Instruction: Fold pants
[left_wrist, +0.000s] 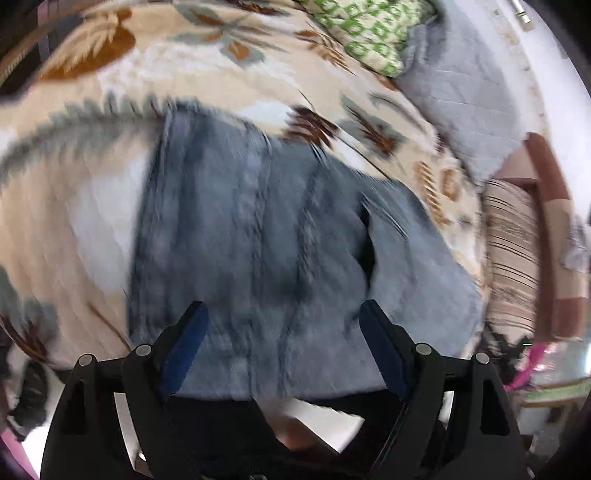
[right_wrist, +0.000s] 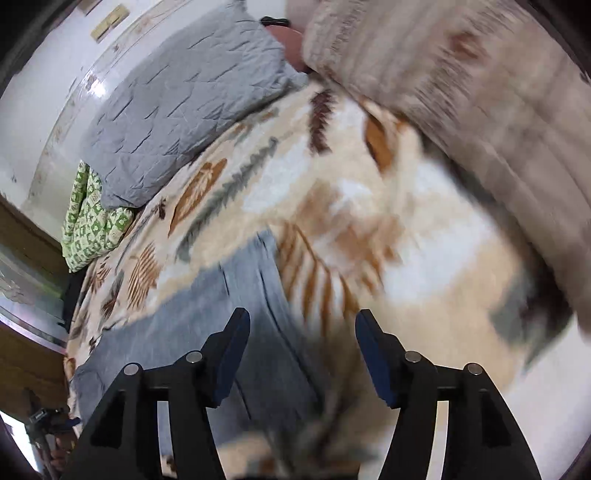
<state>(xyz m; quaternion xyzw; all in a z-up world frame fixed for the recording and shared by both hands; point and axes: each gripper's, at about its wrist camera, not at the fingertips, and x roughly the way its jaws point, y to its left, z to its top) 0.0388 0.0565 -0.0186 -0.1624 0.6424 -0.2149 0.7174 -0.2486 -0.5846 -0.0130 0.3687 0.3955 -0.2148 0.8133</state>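
The left hand-held gripper (left_wrist: 282, 308) points steeply down over the pants (left_wrist: 258, 240), its fingers spread wide with nothing between them. The right hand-held gripper (right_wrist: 303, 317) also tilts down, fingers apart and empty, above the pants' edge (right_wrist: 221, 314). The grey-blue pants lie folded on the leaf-patterned blanket (right_wrist: 369, 206) of the bed. Beyond the pants rest a grey quilt (right_wrist: 177, 110) and a green patterned cloth (right_wrist: 88, 225).
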